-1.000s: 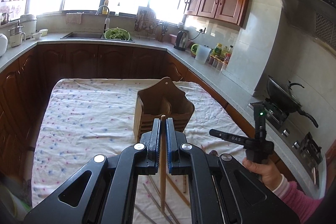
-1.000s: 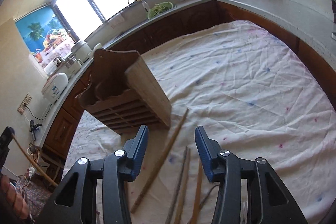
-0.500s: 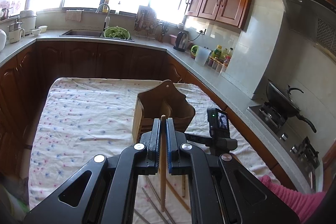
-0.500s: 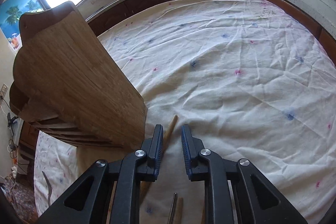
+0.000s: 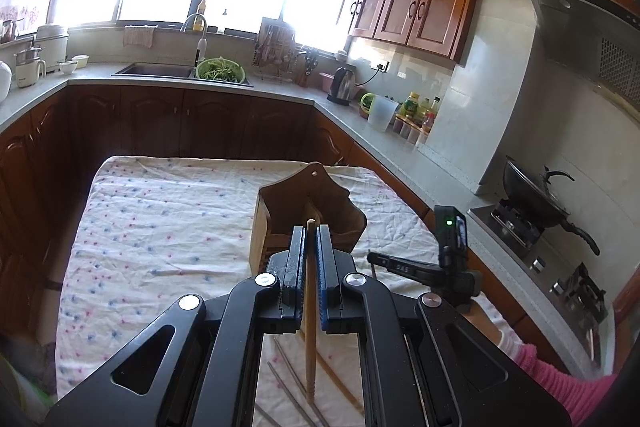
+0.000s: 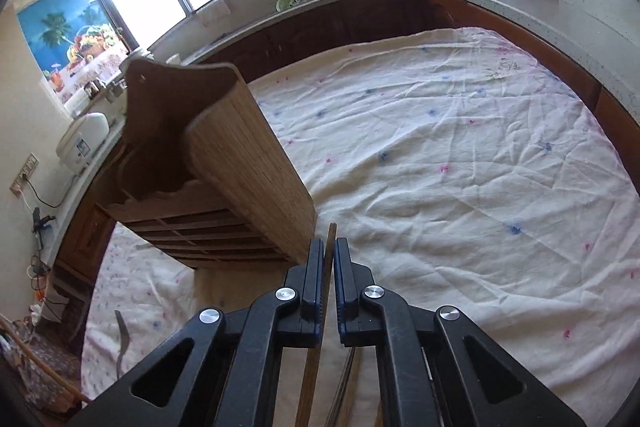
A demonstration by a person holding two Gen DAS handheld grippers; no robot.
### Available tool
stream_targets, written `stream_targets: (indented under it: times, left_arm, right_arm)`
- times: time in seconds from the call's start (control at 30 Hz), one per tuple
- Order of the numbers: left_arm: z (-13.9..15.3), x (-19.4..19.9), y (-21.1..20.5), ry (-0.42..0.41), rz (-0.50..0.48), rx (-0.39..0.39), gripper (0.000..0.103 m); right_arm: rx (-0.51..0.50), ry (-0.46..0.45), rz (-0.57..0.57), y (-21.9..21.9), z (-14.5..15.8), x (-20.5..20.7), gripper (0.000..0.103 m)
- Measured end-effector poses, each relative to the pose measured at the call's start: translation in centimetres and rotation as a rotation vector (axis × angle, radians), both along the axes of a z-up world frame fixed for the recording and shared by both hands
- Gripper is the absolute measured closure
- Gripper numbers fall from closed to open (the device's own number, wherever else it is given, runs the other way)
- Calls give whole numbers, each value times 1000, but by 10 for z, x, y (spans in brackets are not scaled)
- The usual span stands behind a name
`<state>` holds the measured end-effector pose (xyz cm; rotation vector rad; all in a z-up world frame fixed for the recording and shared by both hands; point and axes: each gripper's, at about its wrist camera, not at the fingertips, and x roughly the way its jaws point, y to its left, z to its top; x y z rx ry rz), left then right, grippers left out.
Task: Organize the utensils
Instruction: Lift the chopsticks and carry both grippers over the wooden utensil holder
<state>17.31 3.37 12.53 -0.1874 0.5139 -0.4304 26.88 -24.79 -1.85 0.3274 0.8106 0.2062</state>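
1. Utensils, seen from my left wrist: one wooden chopstick [image 5: 310, 307] sat clamped between the closed blue pads of my left gripper [image 5: 310, 239], its tip poking out just past the fingertips. The rest of it hung down toward the near edge of the floral tablecloth [image 5: 160, 227]. Just beyond the tip stood the wooden utensil holder [image 5: 288, 203], upright on the cloth. Below my gripper, more loose chopsticks [image 5: 296, 383] lay on the cloth, some wooden and some metal. To the right, my other hand's gripper body [image 5: 448, 267] was in view near the table's right edge.

2. From my right wrist: my right gripper [image 6: 328, 255] was closed down on a second wooden chopstick [image 6: 329, 243], with only a thin gap left around it. Its far end reached just beyond the fingertips, close beside the holder's [image 6: 248, 179] near right corner; I could not tell whether they touched. The holder filled the left of the view, its slotted front facing left. A metal spoon or fork handle [image 6: 122, 343] lay on the cloth [image 6: 460, 167] at the near left.
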Motion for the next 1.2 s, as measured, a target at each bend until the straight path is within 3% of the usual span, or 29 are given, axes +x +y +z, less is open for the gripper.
stream_targets:
  times: [0.27,0.5,0.87,1.2]
  left_arm:
    - [12,-8,1,-35,4,-6,99]
    - [18,-11,3,-51,11,-8,99]
    - [38,2,-3,-100,16,-4,99]
    - [64,41,-5,-173,58,-28,99]
  right_arm:
    - [70,-160,40,-5,70,-36,99]
    - [109,-255,64,-7,107,-56,99]
    - [115,-377,53,-10,151,-49,99]
    - [107,-509,-10,-14,192,-32,99]
